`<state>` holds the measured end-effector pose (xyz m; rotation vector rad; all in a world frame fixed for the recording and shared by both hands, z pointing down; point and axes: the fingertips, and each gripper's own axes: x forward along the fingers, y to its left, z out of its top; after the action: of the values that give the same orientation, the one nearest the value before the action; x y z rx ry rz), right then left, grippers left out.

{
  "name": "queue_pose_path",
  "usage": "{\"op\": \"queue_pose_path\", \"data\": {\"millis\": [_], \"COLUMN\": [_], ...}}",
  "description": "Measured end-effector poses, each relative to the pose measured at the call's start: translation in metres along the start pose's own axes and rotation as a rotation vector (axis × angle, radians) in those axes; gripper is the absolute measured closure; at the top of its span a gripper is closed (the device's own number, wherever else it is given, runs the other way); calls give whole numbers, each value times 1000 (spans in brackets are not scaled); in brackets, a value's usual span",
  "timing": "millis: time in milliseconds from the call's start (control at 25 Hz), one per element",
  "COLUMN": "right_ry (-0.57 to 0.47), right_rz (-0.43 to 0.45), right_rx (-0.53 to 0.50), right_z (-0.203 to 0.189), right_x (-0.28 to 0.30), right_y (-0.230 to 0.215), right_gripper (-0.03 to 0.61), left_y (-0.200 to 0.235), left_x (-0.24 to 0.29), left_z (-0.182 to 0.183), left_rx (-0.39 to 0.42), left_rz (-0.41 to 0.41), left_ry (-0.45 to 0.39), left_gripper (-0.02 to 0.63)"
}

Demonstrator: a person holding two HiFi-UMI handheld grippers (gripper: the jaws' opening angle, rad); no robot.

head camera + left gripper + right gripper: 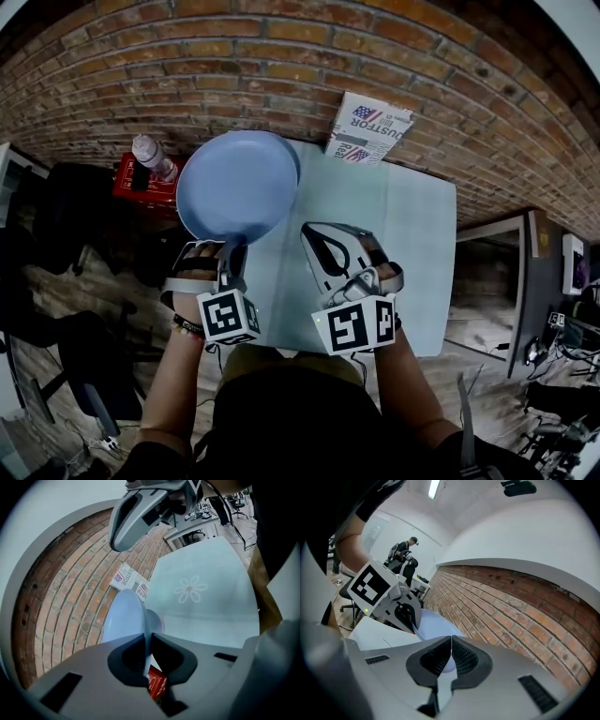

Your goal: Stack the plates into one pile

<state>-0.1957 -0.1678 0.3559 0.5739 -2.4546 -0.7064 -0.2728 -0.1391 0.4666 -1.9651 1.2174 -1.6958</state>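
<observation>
Blue plate (234,183) clamped by left gripper (233,247), right gripper (315,238) seemingly empty

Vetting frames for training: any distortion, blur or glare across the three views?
Head view: heavy fisheye, the brick wall bows, corners go dark; the blue plate is sharp and evenly lit. Left gripper view: left gripper shut on the plate's rim, dark vignette at the frame edges. Right gripper view: right gripper shut and empty, ceiling strip light blown out, bricks curved.

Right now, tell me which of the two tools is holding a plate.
The left tool, its jaws clamped on the rim of the blue plate; the right tool is shut on nothing.
</observation>
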Motion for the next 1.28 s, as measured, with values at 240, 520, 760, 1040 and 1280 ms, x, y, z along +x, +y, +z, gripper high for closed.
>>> {"op": "queue_pose_path", "data": {"millis": [240, 520, 760, 1040, 1280], "right_ry": [67, 147, 202, 253, 273], "right_rz": [-19, -15, -20, -21, -19], "right_rx": [34, 57, 65, 72, 69], "right_z": [-14, -35, -48, -60, -63], "right_x": [48, 71, 79, 80, 81], "right_y": [-12, -7, -7, -2, 2], "right_gripper": [543, 543, 543, 543, 543], "left_y": [7, -7, -18, -21, -20], "left_x": [56, 97, 117, 130, 134], "left_z": [-23, -33, -43, -46, -46], "left_rx": [44, 82, 96, 107, 101], "left_rz": [-80, -173, -232, -244, -226], "left_ry": [-20, -42, -49, -66, -90], "left_gripper": [580, 580, 578, 574, 569]}}
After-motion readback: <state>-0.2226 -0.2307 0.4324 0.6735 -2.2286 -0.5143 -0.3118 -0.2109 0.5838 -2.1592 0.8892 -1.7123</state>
